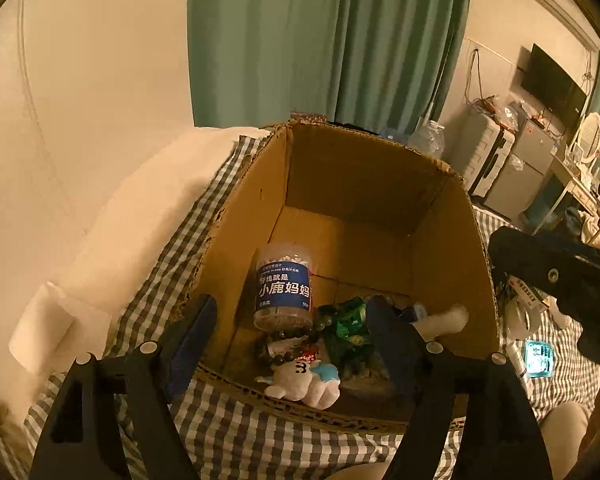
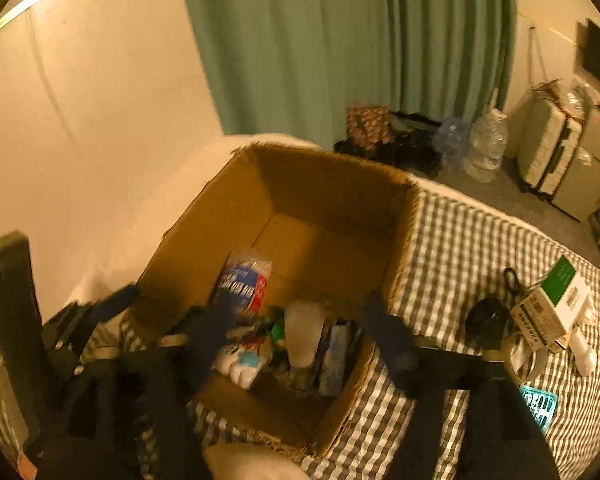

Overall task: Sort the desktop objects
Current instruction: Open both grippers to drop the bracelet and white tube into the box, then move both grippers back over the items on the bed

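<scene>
Lying lengthwise in cardboard box [image 1: 380,168], jar [image 1: 284,286], cap facing far wall

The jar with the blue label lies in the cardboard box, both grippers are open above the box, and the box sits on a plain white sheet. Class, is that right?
One detail is wrong: the cardboard box sits on a grey-and-white checked sheet, not plain white, as the right wrist view shows. The jar with the blue label does lie inside, and the left gripper and right gripper are open.

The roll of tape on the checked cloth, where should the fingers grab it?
Probably across its wall. The tape seems to lie flat beside the white box, its hole facing up. Come from above, one finger in the hole, one outside on the side away from the white box, where there looks to be room.
</scene>
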The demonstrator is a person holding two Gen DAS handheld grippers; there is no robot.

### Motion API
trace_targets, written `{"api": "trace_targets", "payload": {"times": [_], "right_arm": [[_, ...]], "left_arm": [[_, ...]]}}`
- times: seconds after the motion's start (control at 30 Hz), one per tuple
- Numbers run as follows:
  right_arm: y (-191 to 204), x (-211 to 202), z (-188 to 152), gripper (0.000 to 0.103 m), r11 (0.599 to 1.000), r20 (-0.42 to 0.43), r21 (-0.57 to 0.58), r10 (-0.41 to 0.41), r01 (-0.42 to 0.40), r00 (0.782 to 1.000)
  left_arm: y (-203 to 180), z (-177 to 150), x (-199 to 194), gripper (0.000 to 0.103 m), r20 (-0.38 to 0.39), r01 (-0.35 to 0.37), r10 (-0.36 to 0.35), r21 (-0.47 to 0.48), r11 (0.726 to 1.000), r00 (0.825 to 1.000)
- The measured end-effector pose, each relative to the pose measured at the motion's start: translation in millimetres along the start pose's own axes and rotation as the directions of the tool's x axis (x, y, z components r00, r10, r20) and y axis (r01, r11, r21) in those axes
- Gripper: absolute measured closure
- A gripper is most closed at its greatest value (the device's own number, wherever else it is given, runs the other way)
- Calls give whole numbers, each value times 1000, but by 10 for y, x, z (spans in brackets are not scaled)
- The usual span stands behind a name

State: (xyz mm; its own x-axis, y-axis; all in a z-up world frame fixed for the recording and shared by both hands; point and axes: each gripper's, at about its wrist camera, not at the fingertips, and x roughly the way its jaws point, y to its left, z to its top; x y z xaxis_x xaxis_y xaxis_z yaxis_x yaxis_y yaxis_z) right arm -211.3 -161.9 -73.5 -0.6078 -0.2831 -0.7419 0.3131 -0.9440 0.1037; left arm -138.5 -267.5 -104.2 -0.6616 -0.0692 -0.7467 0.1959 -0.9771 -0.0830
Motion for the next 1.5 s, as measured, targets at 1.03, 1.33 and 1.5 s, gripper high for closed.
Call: {"api": "trace_targets", "payload": {"times": [1.03, 1.33, 1.5], "right_arm": [[-2150, -1229, -858, 25, 913, 40, 343, -247, 219, 968], [-2772, -1257, -1353, 22, 868, -17, 404, -308, 288, 951], [-2983, -1101, -1545, 21, 862, -49, 429, -274, 268, 960]], "left_arm": [[-1890, -538, -413, 4, -20, 128, -126, 205, 970, 992], [-2493, -752, -143, 3, -79, 147, -132, 248, 957, 988], [-2730, -867, 67, 3, -99, 135, -110, 297, 945, 989]]}}
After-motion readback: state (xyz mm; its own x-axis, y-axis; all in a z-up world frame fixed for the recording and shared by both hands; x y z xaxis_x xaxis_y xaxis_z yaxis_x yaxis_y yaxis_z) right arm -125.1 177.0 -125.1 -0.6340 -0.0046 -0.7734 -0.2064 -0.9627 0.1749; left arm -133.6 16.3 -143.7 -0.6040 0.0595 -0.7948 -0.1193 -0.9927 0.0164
